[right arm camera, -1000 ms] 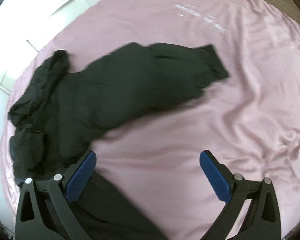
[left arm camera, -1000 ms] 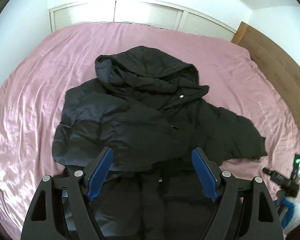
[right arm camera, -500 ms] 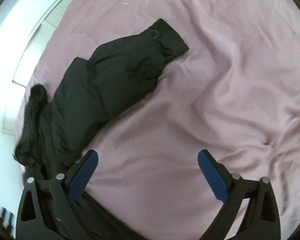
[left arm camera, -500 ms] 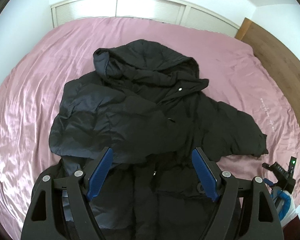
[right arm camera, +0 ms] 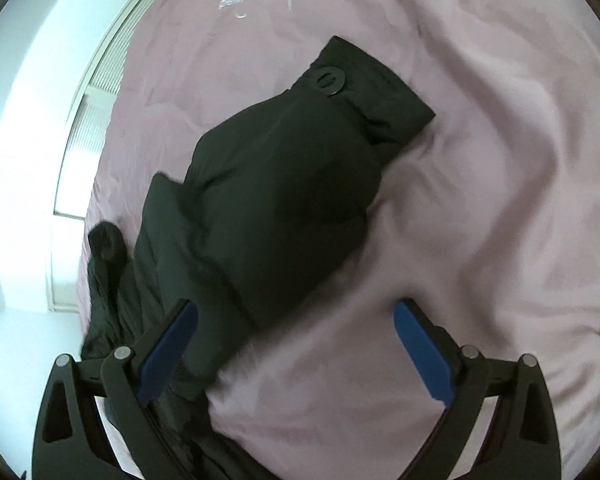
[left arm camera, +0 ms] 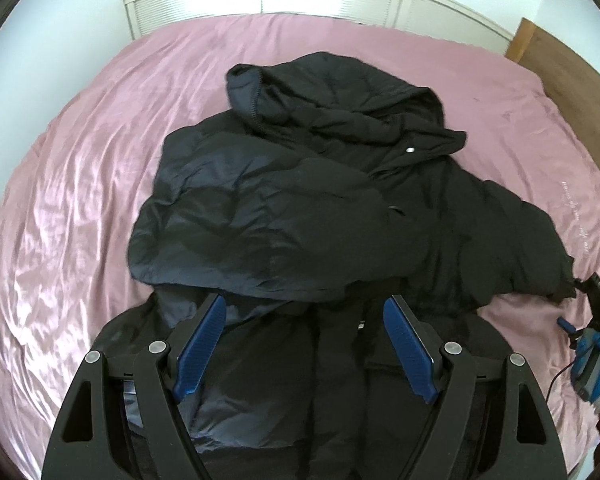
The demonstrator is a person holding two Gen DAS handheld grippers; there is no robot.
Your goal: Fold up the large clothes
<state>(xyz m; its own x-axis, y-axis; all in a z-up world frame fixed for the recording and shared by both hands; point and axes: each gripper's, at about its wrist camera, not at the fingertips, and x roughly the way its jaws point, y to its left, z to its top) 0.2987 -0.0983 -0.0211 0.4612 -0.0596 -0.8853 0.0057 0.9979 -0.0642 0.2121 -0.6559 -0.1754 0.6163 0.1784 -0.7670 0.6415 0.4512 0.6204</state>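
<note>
A black hooded puffer jacket [left arm camera: 300, 208] lies crumpled in the middle of the pink bedsheet [left arm camera: 80, 200], hood toward 12 o'clock and one sleeve [right arm camera: 284, 184] stretched out toward 3 o'clock. The left gripper [left arm camera: 306, 344] hangs over the jacket's near hem, jaws spread wide and holding nothing. The right gripper [right arm camera: 296, 348] hovers over that sleeve, jaws equally wide and empty, cuff button [right arm camera: 329, 80] at 12 o'clock.
</note>
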